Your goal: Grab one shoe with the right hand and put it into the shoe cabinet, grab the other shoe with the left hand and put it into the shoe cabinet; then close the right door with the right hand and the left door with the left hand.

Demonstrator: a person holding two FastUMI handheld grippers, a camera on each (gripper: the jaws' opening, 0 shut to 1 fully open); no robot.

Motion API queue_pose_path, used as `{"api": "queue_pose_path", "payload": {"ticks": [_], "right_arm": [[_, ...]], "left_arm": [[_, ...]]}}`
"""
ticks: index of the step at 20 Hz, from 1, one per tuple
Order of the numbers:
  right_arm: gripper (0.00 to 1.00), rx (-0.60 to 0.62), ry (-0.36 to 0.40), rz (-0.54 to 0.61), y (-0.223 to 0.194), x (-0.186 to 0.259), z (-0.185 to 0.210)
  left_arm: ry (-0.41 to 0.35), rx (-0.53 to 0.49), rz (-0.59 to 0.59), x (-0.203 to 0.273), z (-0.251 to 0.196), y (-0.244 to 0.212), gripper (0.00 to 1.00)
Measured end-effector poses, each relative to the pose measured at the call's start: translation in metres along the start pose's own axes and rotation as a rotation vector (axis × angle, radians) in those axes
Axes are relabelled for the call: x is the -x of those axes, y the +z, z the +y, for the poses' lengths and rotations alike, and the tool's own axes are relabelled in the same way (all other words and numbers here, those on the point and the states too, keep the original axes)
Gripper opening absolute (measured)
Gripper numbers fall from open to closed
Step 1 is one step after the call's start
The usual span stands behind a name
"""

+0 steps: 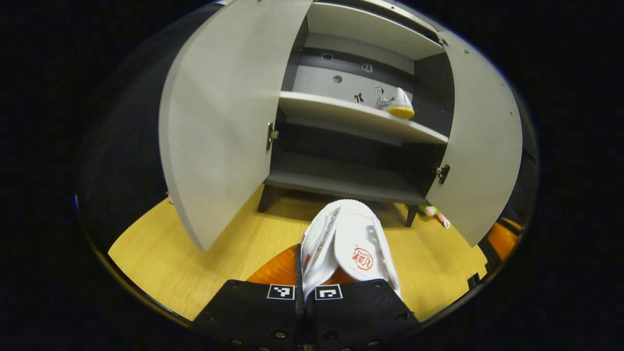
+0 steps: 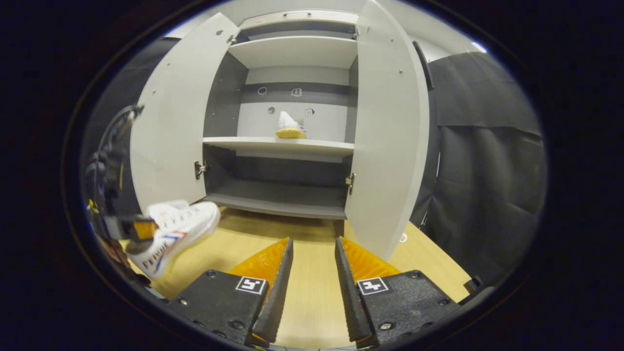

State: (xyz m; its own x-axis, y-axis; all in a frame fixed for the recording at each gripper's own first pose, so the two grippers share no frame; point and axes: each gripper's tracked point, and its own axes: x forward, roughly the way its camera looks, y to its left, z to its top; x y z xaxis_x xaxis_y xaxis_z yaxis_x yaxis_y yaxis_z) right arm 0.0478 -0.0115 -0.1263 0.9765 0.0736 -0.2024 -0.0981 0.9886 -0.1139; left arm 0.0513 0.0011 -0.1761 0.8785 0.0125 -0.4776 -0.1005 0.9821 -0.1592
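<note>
The grey shoe cabinet [image 1: 341,183] stands with both doors swung wide. One white shoe with a yellow sole [image 1: 397,105] rests on its middle shelf [image 1: 341,114], toward the right. My left gripper [image 1: 317,273] is shut on the other white shoe [image 1: 348,241], held above the wooden surface in front of the cabinet's bottom shelf. In the right gripper view, my right gripper [image 2: 313,253] is open with nothing between its fingers, facing the cabinet [image 2: 278,204]. The shelved shoe [image 2: 288,127] sits ahead of it. At far left the left gripper [image 2: 122,226] carries the white shoe [image 2: 175,229].
The left door [image 1: 214,122] and right door [image 1: 482,146] jut out toward me on either side. A small pink and green object [image 1: 435,213] lies by the cabinet's right leg. Black cloth wall [image 2: 487,161] hangs right of the cabinet. The wooden surface [image 1: 219,253] spreads in front.
</note>
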Motion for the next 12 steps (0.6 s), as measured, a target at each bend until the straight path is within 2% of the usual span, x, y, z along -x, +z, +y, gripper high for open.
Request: {"api": "queue_pose_path", "payload": {"ticks": [3,7,9,11,12], "right_arm": [[0.56,0.006,0.018,-0.012,0.005,0.002,0.006],[0.55,0.008,0.036,-0.019,0.007,0.003,0.012],[0.56,0.001,0.032,-0.024,0.009,0.003,0.012],[0.55,-0.003,0.021,-0.029,0.010,0.005,0.010],[0.55,-0.006,0.019,-0.029,0.011,0.006,0.009]], "left_arm": [[-0.010,0.016,-0.084,0.007,-0.015,0.071,0.01],[-0.048,0.040,-0.159,-0.024,-0.040,0.159,0.01],[-0.042,0.012,-0.170,-0.049,-0.046,0.189,0.01],[-0.031,0.002,-0.120,-0.091,-0.052,0.221,0.01],[-0.029,0.004,-0.083,-0.102,-0.052,0.218,0.00]]}}
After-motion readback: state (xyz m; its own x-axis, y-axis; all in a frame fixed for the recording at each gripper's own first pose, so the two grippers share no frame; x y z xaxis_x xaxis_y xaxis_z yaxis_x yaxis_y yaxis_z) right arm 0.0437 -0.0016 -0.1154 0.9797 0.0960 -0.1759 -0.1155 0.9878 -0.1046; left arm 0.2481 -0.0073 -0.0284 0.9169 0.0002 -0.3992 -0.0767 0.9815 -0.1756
